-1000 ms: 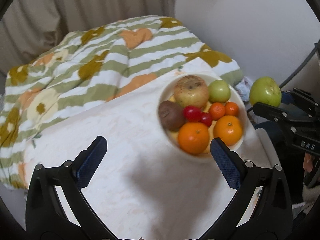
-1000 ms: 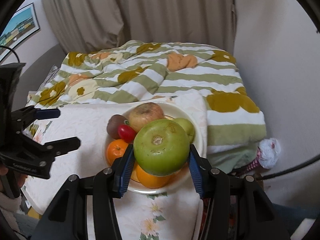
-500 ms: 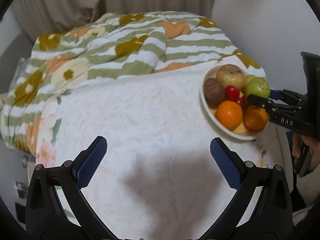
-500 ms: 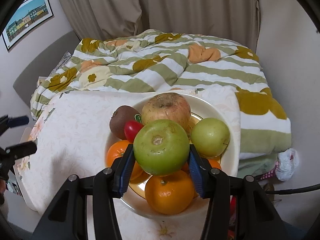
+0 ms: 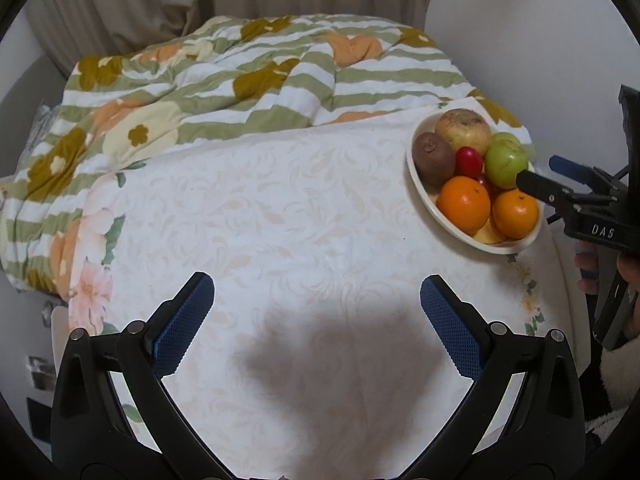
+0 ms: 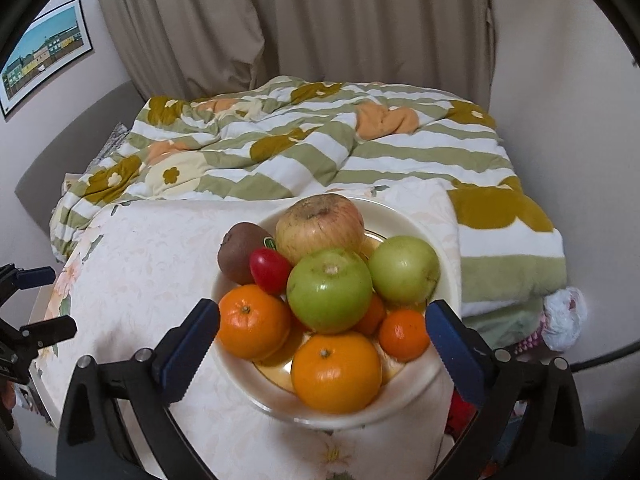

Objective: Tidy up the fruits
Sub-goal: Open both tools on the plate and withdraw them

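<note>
The green apple (image 6: 329, 290) sits on top of the fruit pile in the cream bowl (image 6: 436, 240), resting against a second, paler green apple (image 6: 404, 270) and a russet apple (image 6: 320, 226) behind it. Around it lie a kiwi (image 6: 240, 252), a red cherry tomato (image 6: 270, 270), two large oranges (image 6: 335, 372) and a small mandarin (image 6: 404, 334). The bowl stands near the right edge of the surface (image 5: 280, 220), which carries a pale floral cloth; a striped, flowered quilt (image 5: 240, 80) lies on the bed beyond its far edge.

The right tongs (image 6: 322, 338) have just been opening and now stand spread wide. The blue pads (image 6: 454, 346) flank the bowl on either side and touch no fruit; the green apple sits free between and beyond them. Nothing is gripped.

The left tongs (image 5: 316, 316) hang over the bare near part of the surface, well apart from the bowl, also spread wide with nothing between the pads. Their shadow falls on the cloth beneath. A hand (image 5: 624, 272) holding the right tongs' handle shows at the right edge of the left wrist view.
</note>
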